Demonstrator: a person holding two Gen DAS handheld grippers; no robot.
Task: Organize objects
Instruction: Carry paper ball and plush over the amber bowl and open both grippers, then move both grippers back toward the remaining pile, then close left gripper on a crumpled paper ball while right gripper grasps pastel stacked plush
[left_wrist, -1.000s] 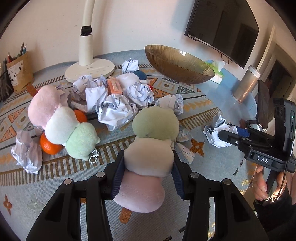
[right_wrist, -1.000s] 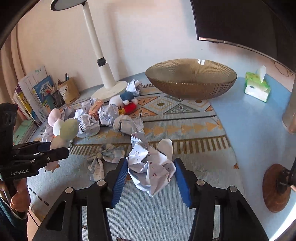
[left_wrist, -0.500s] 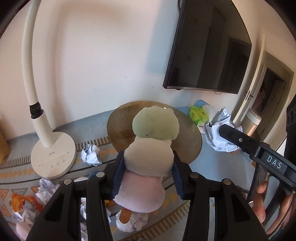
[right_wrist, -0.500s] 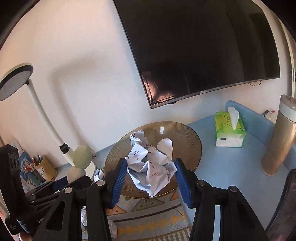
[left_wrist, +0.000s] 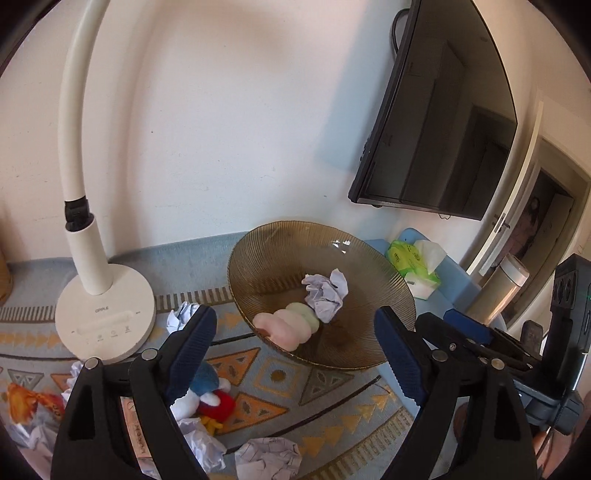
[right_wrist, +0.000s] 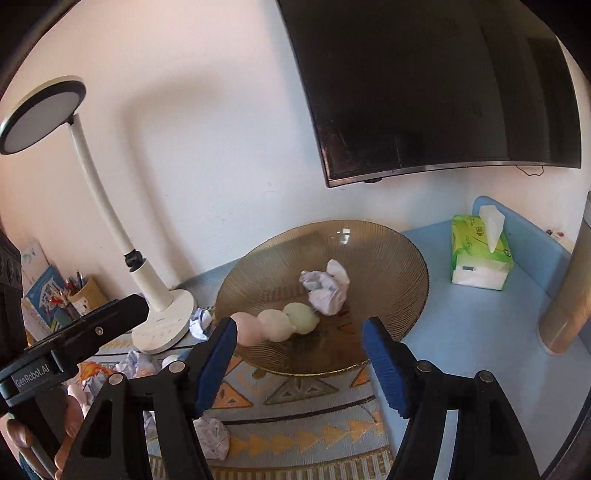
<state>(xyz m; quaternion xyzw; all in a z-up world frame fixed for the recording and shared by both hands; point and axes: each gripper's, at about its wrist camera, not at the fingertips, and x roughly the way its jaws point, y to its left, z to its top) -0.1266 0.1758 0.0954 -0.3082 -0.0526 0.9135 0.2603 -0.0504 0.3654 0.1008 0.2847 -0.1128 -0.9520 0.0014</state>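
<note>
Both my claws, left (left_wrist: 295, 347) and right (right_wrist: 297, 354), are opening with nothing between them, plush (left_wrist: 286, 325) and paper (left_wrist: 325, 295) lying in the bowl (left_wrist: 369, 266); I should withdraw clear of its rim.

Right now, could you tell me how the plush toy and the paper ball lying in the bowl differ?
The plush toy is smooth and soft-looking; the paper ball is crumpled and creased. The toy is a row of three rounded lumps, pink, cream and green; the paper ball is one irregular whitish wad. The toy lies nearer the bowl's near rim, the paper ball closer to its middle. Both rest inside the bowl, touching or nearly so, free of any fingers.
</note>
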